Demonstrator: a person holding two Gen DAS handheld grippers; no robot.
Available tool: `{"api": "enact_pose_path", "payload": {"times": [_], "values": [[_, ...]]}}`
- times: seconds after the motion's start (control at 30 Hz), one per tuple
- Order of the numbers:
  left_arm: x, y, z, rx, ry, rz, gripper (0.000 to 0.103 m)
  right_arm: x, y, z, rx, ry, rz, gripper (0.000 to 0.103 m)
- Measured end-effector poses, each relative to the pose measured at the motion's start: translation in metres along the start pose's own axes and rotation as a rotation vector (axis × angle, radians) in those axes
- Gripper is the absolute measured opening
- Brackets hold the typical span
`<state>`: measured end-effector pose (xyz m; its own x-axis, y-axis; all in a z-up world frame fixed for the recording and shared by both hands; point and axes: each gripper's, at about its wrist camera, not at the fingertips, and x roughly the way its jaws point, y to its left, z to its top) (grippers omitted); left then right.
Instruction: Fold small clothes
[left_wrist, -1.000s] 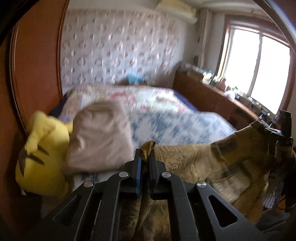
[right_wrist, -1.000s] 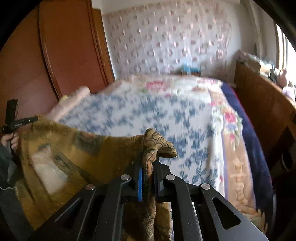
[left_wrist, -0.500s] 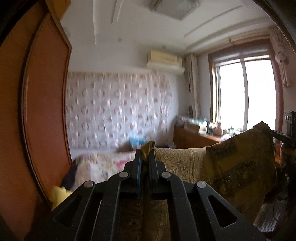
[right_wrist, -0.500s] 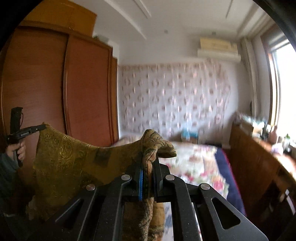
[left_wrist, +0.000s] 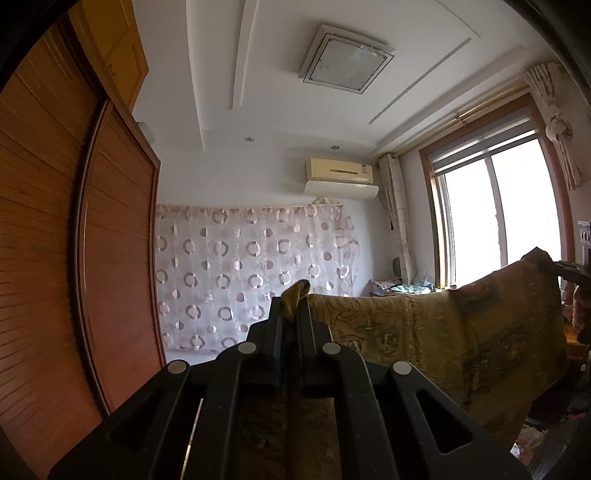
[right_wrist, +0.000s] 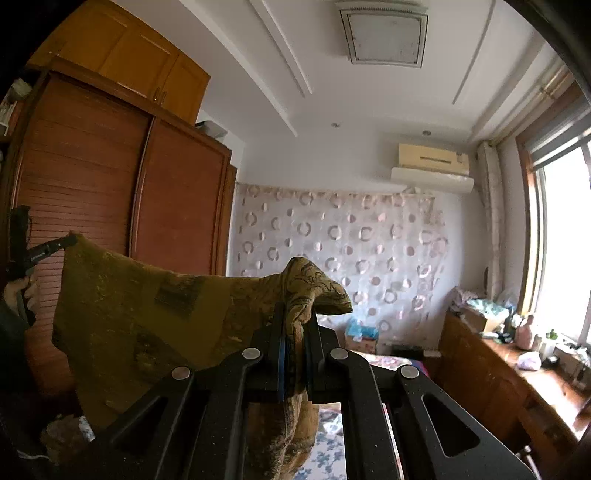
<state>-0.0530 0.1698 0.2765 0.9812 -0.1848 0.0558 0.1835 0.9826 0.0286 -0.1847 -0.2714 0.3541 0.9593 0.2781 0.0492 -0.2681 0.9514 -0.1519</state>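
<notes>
A mustard-gold patterned cloth (left_wrist: 436, 332) hangs stretched in the air between my two grippers. My left gripper (left_wrist: 290, 314) is shut on one top corner of it. My right gripper (right_wrist: 294, 321) is shut on the other top corner, and the cloth (right_wrist: 147, 314) drapes away to the left. In the right wrist view the left gripper (right_wrist: 55, 245) shows at the far left, held by a hand. In the left wrist view the right gripper (left_wrist: 569, 269) shows at the far right edge. Both grippers are raised high and tilted up toward the ceiling.
A tall wooden wardrobe (right_wrist: 110, 184) stands on the left. A patterned curtain (right_wrist: 351, 240) covers the far wall under an air conditioner (right_wrist: 432, 166). A wooden cabinet (right_wrist: 498, 362) with clutter runs under the window (left_wrist: 498, 214). Part of the bed (right_wrist: 328, 428) shows below the right gripper.
Both grippers have risen and tilted upward with the cloth. The bed, pillow and yellow toy have dropped out of the left view; the ceiling now fills the top.
</notes>
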Motion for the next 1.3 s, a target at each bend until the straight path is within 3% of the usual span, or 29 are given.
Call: {"api": "enact_pose_path", "payload": {"times": [0.17,0.33,0.47,0.57,0.67,0.7,0.8,0.87,1.0,1.3], "values": [[0.025,-0.001,-0.01,-0.004,0.046,0.016,0.007,0.017,0.015,-0.016,0.007,0.016,-0.02,0.007],[0.096,0.007,-0.06,-0.021,0.188,0.037,0.007,0.05,0.024,-0.037,0.013,0.115,-0.044,0.007],[0.163,0.015,-0.121,-0.035,0.325,0.055,0.007,0.114,0.017,-0.075,0.037,0.247,-0.05,0.007],[0.201,0.014,-0.155,-0.033,0.386,0.067,0.007,0.17,0.009,-0.119,0.072,0.345,-0.058,0.007],[0.239,0.015,-0.19,-0.035,0.493,0.1,0.015,0.224,0.003,-0.162,0.106,0.44,-0.085,0.008],[0.25,0.018,-0.203,-0.053,0.546,0.094,0.022,0.24,0.001,-0.172,0.121,0.478,-0.1,0.016],[0.254,0.014,-0.222,-0.048,0.59,0.073,0.043,0.276,-0.001,-0.207,0.177,0.606,-0.168,0.037],[0.248,0.011,-0.233,-0.033,0.621,0.061,0.044,0.284,0.005,-0.218,0.187,0.634,-0.164,0.038],[0.227,0.004,-0.249,-0.039,0.646,0.029,0.068,0.282,0.023,-0.227,0.153,0.657,-0.124,0.039],[0.19,0.01,-0.286,-0.043,0.686,0.052,0.071,0.256,-0.017,-0.267,0.169,0.739,-0.066,0.039]]}}
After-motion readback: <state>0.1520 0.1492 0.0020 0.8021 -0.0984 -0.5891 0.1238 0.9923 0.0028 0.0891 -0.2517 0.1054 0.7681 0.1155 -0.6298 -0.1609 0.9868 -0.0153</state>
